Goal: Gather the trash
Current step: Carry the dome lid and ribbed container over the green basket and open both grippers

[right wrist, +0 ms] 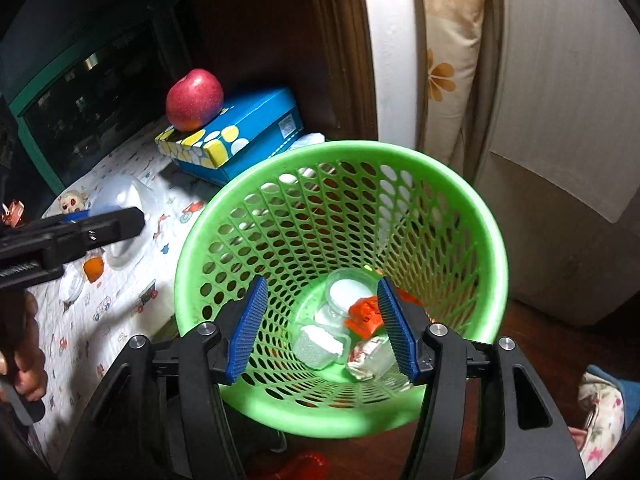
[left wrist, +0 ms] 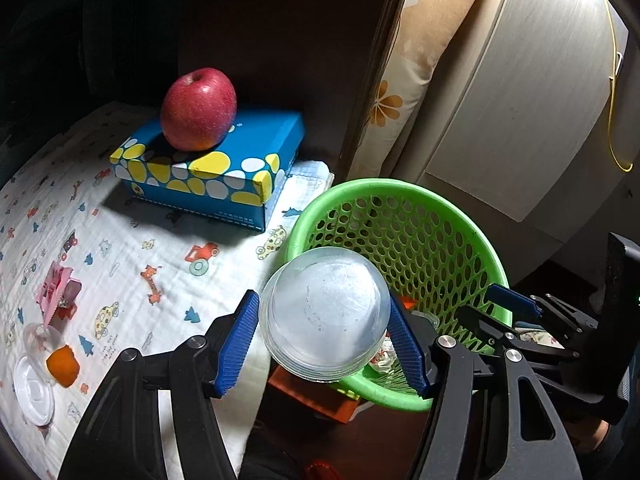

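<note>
Your left gripper (left wrist: pixel 326 346) is gripping a clear plastic cup (left wrist: pixel 325 312) between its blue jaws, and you are holding it at the near rim of the green basket (left wrist: pixel 452 216). Your right gripper (right wrist: pixel 322 330) is hanging over the basket mouth with its jaws standing apart and nothing between them. Below it, on the basket bottom, clear containers (right wrist: pixel 320 346) and an orange wrapper (right wrist: pixel 364 316) are lying together. On the desk (left wrist: pixel 120 248), a piece of orange peel (left wrist: pixel 63 365), a clear lid (left wrist: pixel 34 390) and a pink wrapper (left wrist: pixel 56 292) are lying near each other. Farther back, a red apple (left wrist: pixel 199 109) is sitting on a blue box (left wrist: pixel 212 168).
</note>
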Available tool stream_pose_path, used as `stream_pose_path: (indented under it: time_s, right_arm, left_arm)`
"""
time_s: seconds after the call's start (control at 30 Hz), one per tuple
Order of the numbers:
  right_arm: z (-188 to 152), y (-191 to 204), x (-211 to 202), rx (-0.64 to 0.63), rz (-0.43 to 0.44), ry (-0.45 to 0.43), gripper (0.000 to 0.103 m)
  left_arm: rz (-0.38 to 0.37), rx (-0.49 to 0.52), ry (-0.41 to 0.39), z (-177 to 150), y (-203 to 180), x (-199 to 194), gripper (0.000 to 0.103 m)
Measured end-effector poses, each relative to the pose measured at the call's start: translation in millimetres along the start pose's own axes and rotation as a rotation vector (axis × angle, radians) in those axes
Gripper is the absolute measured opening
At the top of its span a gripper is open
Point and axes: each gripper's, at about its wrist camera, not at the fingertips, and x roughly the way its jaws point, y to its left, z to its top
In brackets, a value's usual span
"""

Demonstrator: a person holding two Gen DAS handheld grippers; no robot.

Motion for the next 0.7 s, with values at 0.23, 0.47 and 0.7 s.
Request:
stream_pose_path:
  time_s: [0.23, 0.47, 0.7]
  right_arm:
    - [-5, -17, -19, 0.024, -0.019, -0.037, 0.070]
    - [-10, -27, -23, 0.046, -0.018, -0.039, 0.071]
    - [-9, -21, -25, 0.040, -0.004, -0.048, 0.072]
  left_arm:
    - [-0.027, 0.015, 0.048, -1, -20, 23, 0.062]
    - [-0.054, 0.029, 0.052, -4, -34, 30, 0.069]
    - [-0.059, 0.014, 0.032, -10, -26, 21, 0.072]
